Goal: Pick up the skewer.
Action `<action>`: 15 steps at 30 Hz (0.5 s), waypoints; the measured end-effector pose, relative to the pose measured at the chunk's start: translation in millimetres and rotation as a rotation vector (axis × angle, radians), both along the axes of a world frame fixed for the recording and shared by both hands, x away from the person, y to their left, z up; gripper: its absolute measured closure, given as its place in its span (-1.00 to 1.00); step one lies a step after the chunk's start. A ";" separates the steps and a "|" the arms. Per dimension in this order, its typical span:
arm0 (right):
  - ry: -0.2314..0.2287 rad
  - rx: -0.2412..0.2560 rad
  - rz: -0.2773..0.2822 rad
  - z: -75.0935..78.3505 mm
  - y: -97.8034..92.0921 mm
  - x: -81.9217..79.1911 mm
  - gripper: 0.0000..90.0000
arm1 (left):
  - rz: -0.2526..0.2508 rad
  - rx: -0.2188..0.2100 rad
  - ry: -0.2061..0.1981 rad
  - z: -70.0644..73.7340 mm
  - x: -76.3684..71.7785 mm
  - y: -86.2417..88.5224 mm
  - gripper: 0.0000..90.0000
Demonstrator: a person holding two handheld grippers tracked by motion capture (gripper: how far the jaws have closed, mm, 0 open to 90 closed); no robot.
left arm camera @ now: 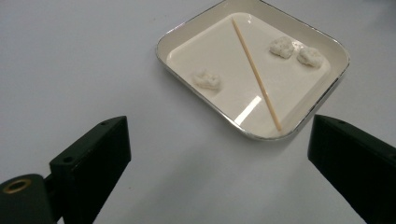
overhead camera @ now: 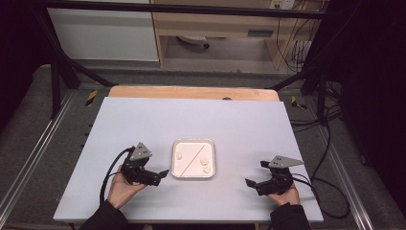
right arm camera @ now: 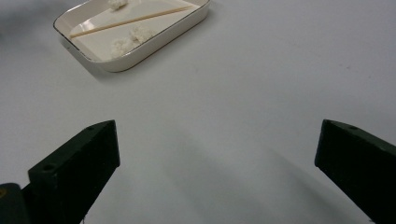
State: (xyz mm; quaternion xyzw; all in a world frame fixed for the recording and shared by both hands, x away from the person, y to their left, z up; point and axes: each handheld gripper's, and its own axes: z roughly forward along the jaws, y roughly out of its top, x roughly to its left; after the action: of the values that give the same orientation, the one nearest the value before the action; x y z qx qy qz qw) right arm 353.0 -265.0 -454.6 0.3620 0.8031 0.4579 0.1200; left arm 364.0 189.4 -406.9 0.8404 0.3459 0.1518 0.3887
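A shallow white tray (overhead camera: 186,146) (left arm camera: 219,46) (right arm camera: 93,41) lies on the table between my two grippers. Inside it a thin wooden skewer (overhead camera: 195,158) (left arm camera: 256,72) (right arm camera: 130,20) lies diagonally, with three small white crumbly lumps (overhead camera: 179,155) (left arm camera: 208,79) (right arm camera: 133,37) around it. My left gripper (overhead camera: 155,167) (left arm camera: 219,126) rests just left of the tray, pointing at it, jaws wide open and holding nothing. My right gripper (overhead camera: 256,173) (right arm camera: 217,127) sits farther off to the tray's right, also open, with only bare table between its jaws.
The pale table top (overhead camera: 191,120) has a wooden strip (overhead camera: 191,92) along its far edge. Black frame posts (overhead camera: 56,81) stand beyond the left and right corners. Loose cables (overhead camera: 325,143) trail off the right side. Shelving stands behind the table.
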 end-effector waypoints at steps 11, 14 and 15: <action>0.000 -0.001 0.003 0.6 0.9 -0.1 -0.99 | -0.007 0.040 0.012 2.3 7.7 -30.0 -0.84; 0.000 -0.003 0.004 0.5 0.9 -0.1 -0.99 | -0.008 0.046 0.014 1.8 9.4 -35.7 -0.82; 0.000 -0.003 0.004 0.5 0.9 -0.1 -0.99 | -0.010 0.052 0.018 1.4 10.4 -38.5 -0.82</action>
State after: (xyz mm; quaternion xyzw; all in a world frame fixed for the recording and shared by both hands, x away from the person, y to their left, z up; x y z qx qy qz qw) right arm 352.9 -264.1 -454.1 0.3601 0.8044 0.4571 0.1198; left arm 374.3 150.9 -405.5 0.8532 0.3411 0.1512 0.3645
